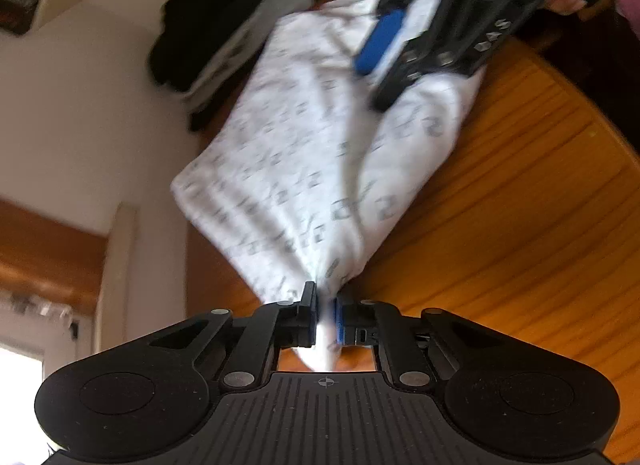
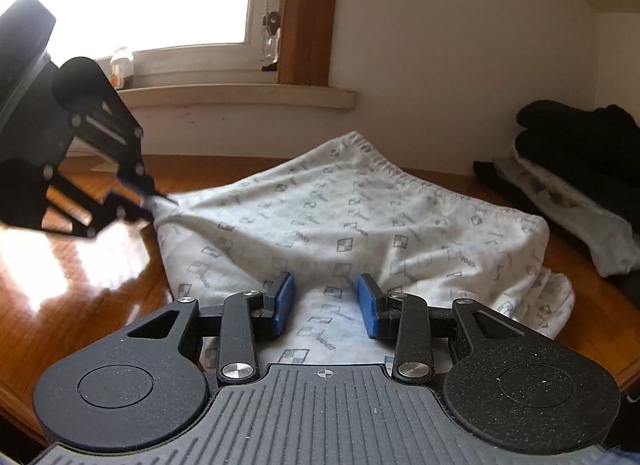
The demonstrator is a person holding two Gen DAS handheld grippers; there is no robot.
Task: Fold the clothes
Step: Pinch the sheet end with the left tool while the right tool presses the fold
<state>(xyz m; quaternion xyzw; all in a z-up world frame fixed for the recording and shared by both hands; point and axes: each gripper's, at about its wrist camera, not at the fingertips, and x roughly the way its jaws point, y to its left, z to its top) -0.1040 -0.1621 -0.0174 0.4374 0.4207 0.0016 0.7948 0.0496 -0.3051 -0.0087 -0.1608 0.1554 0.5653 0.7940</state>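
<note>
Folding barely begun: left hand-held gripper (image 1: 326, 315) clenched on a corner of the printed white garment (image 2: 340, 217), right hand-held gripper (image 2: 326, 305) spread wide above it, folded stack (image 2: 580, 201) waiting far right on the worktop (image 2: 80, 285).

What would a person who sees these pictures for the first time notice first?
The white patterned cloth garment spread across the round wooden table draws the eye first. The left gripper pinches one corner of it, while the right gripper stands open above it. Behind lies a pile of black and grey clothes.
</note>
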